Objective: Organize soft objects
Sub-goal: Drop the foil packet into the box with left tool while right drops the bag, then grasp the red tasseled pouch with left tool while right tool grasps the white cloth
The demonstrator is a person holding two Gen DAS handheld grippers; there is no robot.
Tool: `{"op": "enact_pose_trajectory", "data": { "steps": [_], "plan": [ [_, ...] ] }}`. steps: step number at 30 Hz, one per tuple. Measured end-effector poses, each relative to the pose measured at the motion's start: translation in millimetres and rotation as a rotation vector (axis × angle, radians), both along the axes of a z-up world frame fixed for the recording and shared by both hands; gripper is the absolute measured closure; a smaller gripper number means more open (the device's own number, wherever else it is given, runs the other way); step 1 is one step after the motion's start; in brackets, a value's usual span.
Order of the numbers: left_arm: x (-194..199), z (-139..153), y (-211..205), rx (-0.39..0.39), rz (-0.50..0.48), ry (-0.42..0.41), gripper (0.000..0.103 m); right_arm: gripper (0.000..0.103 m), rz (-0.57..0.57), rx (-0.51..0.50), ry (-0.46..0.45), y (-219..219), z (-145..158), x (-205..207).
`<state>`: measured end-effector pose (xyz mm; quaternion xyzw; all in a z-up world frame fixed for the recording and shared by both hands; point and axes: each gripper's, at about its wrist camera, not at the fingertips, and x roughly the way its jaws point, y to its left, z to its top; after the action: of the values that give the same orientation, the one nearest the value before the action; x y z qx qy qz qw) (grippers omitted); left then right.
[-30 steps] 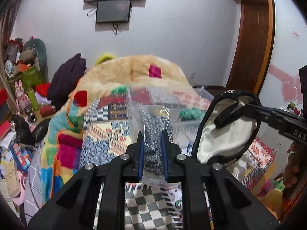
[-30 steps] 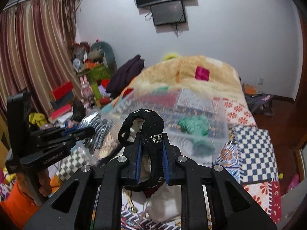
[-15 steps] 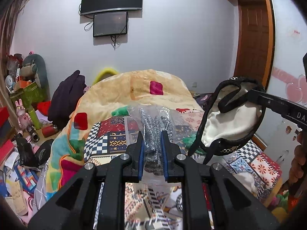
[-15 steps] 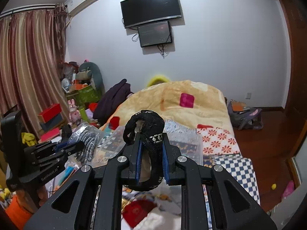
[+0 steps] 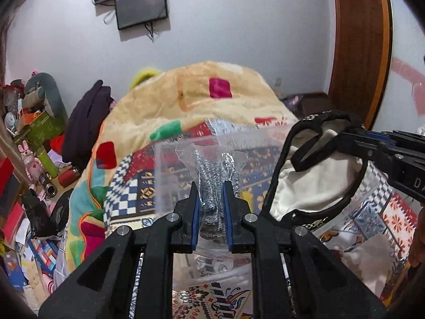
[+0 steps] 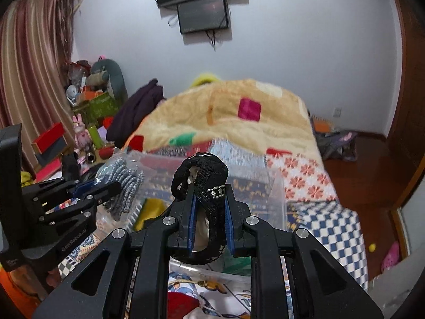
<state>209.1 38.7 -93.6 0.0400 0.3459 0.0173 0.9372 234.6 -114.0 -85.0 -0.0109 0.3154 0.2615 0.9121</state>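
My left gripper (image 5: pixel 211 186) is shut on a clear plastic bag of grey knitted gloves (image 5: pixel 215 175), held above a clear plastic storage box (image 5: pixel 170 175) on the bed. The bag of gloves (image 6: pixel 124 178) and the left gripper (image 6: pixel 106 186) also show in the right wrist view. My right gripper (image 6: pixel 209 188) is shut on the black studded strap of a black-trimmed white pouch (image 6: pixel 207 175). In the left wrist view the pouch (image 5: pixel 313 186) hangs open at the right, over the box, held by the right gripper (image 5: pixel 345 135).
A cream patchwork blanket (image 5: pixel 202 106) is heaped on the bed behind the box. Toys, boxes and a dark coat (image 5: pixel 87 117) crowd the left side. A wooden door (image 5: pixel 361 47) stands at the right. Patterned fabrics (image 6: pixel 332 228) cover the bed's near part.
Both grippers have come down and forward from their raised position, so the clear box again lies close below the gloves and the pouch. Both grips are unchanged.
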Motion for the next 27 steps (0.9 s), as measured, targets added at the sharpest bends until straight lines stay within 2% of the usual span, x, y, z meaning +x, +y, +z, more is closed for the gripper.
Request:
{"op": "enact_pose_trajectory", "data": {
  "steps": [3, 6, 9, 10, 11, 15, 17, 22, 27],
  "plan": [
    [3.0, -5.6, -2.5, 0.004, 0.005, 0.014, 0.087, 0.086, 0.006, -0.006, 0.058, -0.4, -9.8, 8.9],
    [2.2, -6.3, -2.6, -0.012, 0.000, 0.024, 0.080, 0.082, -0.010, -0.051, 0.093, -0.6, -18.0, 11.5],
    [-4.0, -1.8, -3.1, -0.022, 0.001, 0.015, 0.062, 0.060, -0.024, -0.062, 0.097, -1.7, -15.5, 8.7],
    [-6.7, 0.4, -3.3, -0.020, 0.002, 0.005, 0.057, 0.049, -0.029, -0.056, 0.091, -4.1, -12.8, 6.3],
    [-8.3, 2.1, -3.5, -0.019, 0.001, 0.000, 0.056, 0.041, -0.032, -0.048, 0.080, -7.3, -9.1, 2.2],
    [-22.5, 13.5, -4.9, -0.038, -0.016, -0.015, 0.052, 0.033, -0.035, -0.040, 0.040, -16.0, 9.9, -13.0],
    [-31.4, 20.0, -5.6, -0.053, -0.023, -0.023, 0.048, 0.022, -0.035, -0.031, 0.027, -18.5, 18.2, -19.6],
    [-57.2, 38.2, -9.6, -0.085, -0.050, -0.049, 0.039, 0.019, -0.012, -0.003, -0.011, -29.4, 42.2, -51.1],
    [-79.4, 44.1, -14.0, -0.131, -0.080, -0.049, 0.035, 0.016, -0.014, 0.010, -0.029, -39.3, 50.8, -73.8]
  ]
}}
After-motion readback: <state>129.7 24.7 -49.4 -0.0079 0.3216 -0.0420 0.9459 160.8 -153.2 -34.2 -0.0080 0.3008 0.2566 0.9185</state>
